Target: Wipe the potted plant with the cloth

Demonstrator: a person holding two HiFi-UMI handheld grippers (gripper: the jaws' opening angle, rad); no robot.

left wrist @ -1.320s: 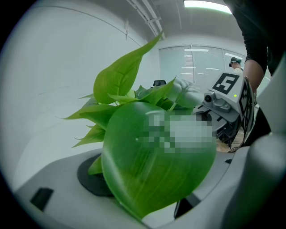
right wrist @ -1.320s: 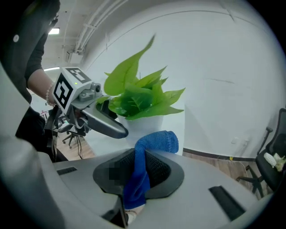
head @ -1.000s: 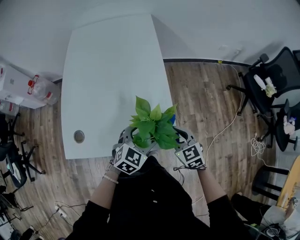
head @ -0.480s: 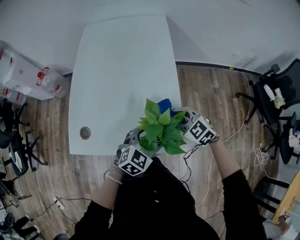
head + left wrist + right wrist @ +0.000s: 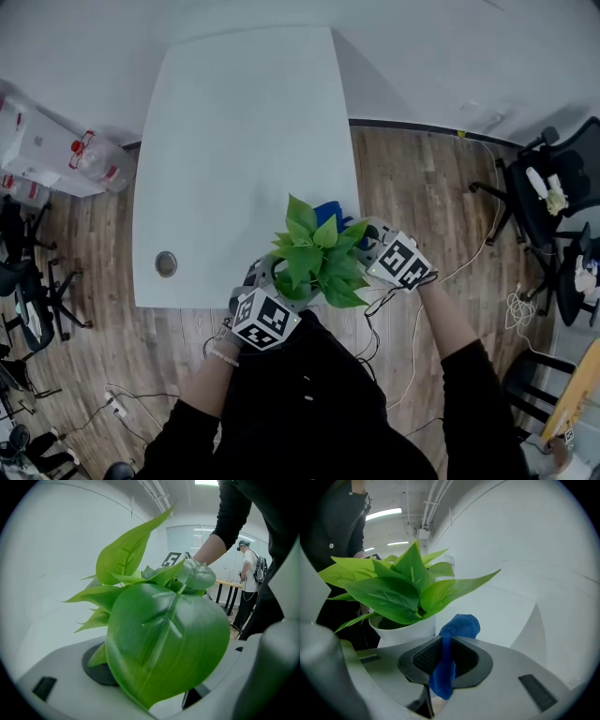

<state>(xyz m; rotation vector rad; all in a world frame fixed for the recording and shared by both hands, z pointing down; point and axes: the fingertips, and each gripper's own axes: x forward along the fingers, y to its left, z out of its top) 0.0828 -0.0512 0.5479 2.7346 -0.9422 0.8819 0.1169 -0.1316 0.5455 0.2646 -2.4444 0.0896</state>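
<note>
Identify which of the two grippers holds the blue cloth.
The right gripper: the blue cloth is pinched between its shut jaws. The left gripper has only green leaves over its jaws, no cloth.

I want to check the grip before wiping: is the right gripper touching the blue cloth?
Touching. In the right gripper view, the right gripper has its jaws closed on the blue cloth, which sticks out above them.
</note>
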